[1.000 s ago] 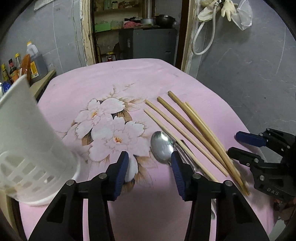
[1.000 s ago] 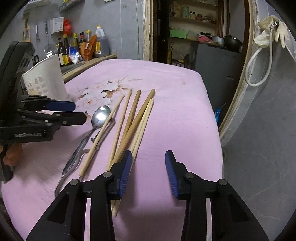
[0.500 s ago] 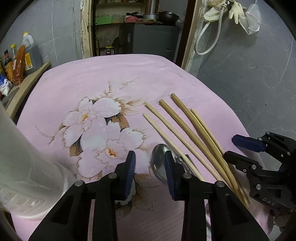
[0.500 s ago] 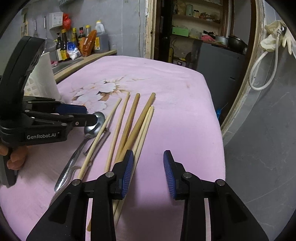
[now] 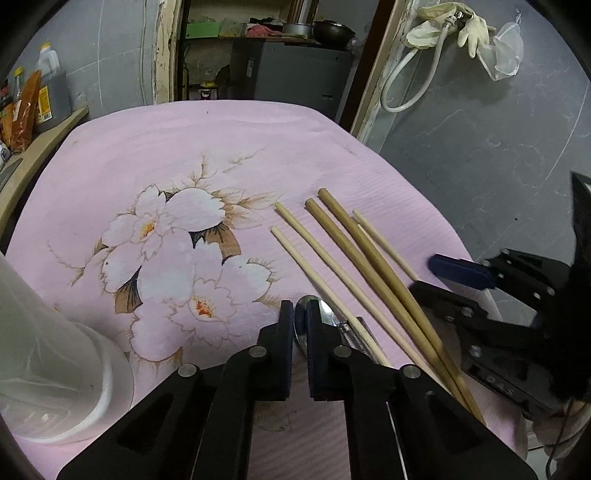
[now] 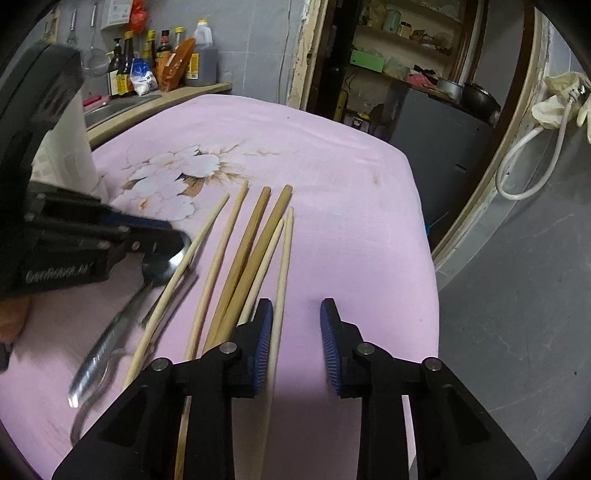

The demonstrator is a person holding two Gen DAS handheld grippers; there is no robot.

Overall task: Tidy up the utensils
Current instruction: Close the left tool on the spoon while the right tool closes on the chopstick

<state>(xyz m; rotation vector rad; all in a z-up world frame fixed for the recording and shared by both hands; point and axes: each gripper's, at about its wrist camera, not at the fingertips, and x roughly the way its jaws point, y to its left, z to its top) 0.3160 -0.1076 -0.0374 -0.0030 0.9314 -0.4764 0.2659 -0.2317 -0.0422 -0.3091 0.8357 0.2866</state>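
A metal spoon (image 5: 327,314) lies on the pink flowered cloth (image 5: 184,166), and my left gripper (image 5: 300,317) is shut on its bowl. From the right wrist view the left gripper (image 6: 177,240) covers the bowl, with the spoon handle (image 6: 110,339) trailing toward me. Several wooden chopsticks (image 5: 351,266) (image 6: 251,251) lie side by side to the right of the spoon. My right gripper (image 6: 297,343) (image 5: 424,273) is closing at their near ends. The rightmost pale chopstick runs just inside its left pad, and the pads do not press on it. A white slotted holder (image 5: 55,369) (image 6: 70,147) stands at the left.
A thin second metal utensil (image 6: 166,299) lies beside the spoon handle. Bottles (image 6: 162,55) stand on a counter beyond the table's left side. The cloth drops off at the right edge (image 6: 424,221) toward a grey floor. A hose and gloves (image 5: 443,22) hang on the wall.
My left gripper slid forward to the spoon and closed on its bowl; the holder slipped further out of view at the left. The right jaws narrowed slightly over the chopsticks' near ends.
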